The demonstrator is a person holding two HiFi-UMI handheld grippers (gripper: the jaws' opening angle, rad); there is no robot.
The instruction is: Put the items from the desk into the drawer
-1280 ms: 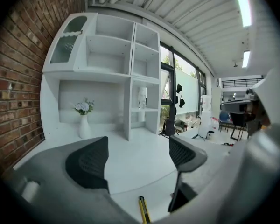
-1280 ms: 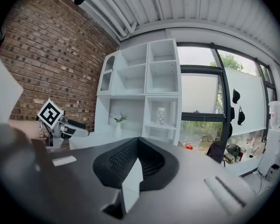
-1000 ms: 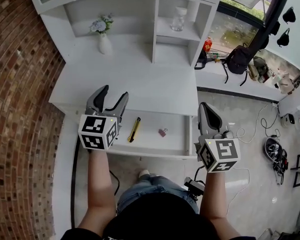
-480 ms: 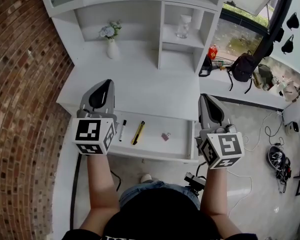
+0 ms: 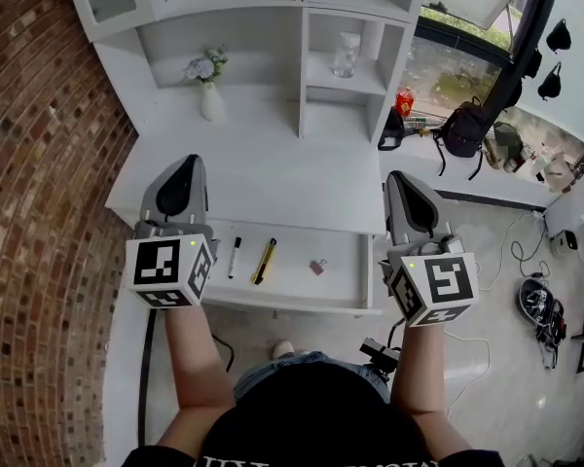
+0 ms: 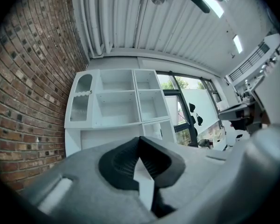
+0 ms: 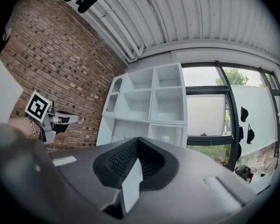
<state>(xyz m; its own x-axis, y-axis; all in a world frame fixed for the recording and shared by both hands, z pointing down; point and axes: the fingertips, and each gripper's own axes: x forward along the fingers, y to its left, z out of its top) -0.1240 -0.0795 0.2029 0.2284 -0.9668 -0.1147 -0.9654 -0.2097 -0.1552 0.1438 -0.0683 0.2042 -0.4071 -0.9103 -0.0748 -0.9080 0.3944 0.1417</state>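
The white drawer [image 5: 346, 278] stands pulled out under the desk top [image 5: 273, 168]. In it lie a black marker [image 5: 234, 258], a yellow utility knife [image 5: 264, 261] and a small pink clip [image 5: 317, 267]. My left gripper [image 5: 187, 163] is held above the drawer's left end, shut and empty. My right gripper [image 5: 400, 179] hovers beside the drawer's right end, also shut and empty. In both gripper views the jaws meet with nothing between them, the left gripper [image 6: 140, 139] and the right gripper [image 7: 138, 140] both aimed up at the shelf unit and ceiling.
A vase of flowers [image 5: 207, 89] stands at the back of the desk, a glass jar [image 5: 346, 54] on a shelf cubby. A brick wall [image 5: 34, 163] runs along the left. A black backpack [image 5: 464, 125] and cables lie on the floor to the right.
My left gripper was open over the drawer a second ago; it has since shut and pulled back to the left. A black marker now lies in the drawer. The right gripper barely moved.
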